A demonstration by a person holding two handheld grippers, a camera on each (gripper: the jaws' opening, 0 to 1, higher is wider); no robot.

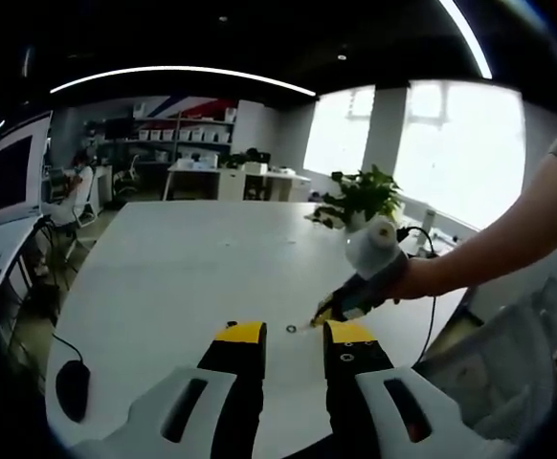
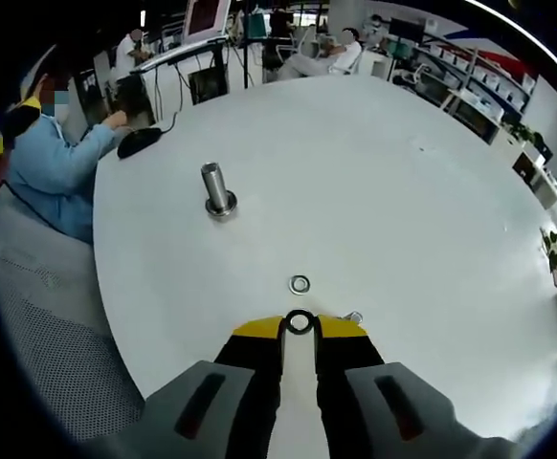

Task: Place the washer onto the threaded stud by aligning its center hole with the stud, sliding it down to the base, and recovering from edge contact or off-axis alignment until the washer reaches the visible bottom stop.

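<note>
White table [image 2: 432, 191], upright stud [image 2: 217, 189], right gripper [image 2: 300, 323] pinching washer [image 2: 300, 322]

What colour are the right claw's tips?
Yellow, on the right claw, which pinches a washer; clearest in the right gripper view.

Left gripper view: low over worktop [image 1: 183, 277], facing windows. Right gripper view: higher, angled down, facing the stud [image 2: 217, 189]. Shared: white worktop.

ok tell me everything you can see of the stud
The stud is a short metal cylinder, silvery grey, standing upright on a wider round base flange that rests on the white table. Its threads are too small to make out. Nothing sits on it yet; it stands apart from the loose washer and the right gripper.
</note>
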